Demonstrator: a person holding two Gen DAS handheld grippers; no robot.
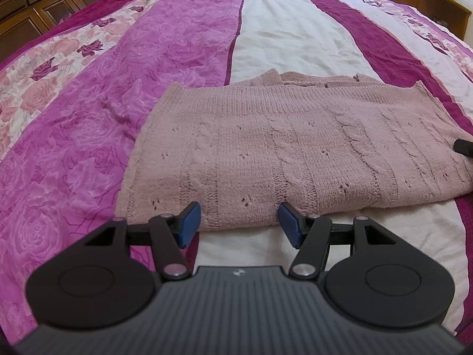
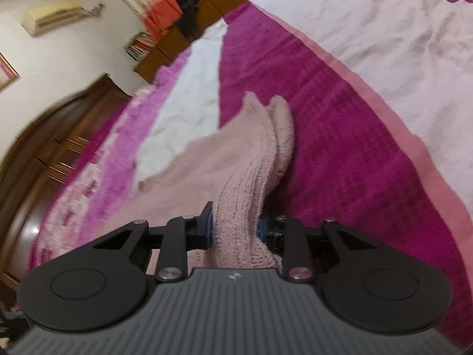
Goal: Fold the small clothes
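The sweater (image 1: 295, 153) is a pink cable knit lying partly folded on the bed (image 1: 118, 88), across the white and magenta stripes of the cover. It appears thick, soft and limp, with no stiffness. Expect it to sag and stretch when lifted. The open stitch pattern can snag on a fingertip. It is not fragile or slippery. Best hold: a doubled edge or a corner, with several layers pinched together.

Left gripper (image 1: 239, 223): fingers (image 1: 189, 222) spread wide and released, holding nothing. They sit just at the near folded edge of the sweater; contact cannot be confirmed.

Right gripper (image 2: 235, 230): fingers (image 2: 207, 227) clenched on a bunched thick fold of the sweater (image 2: 251, 162), which is raised off the bed (image 2: 354, 118) at that end.
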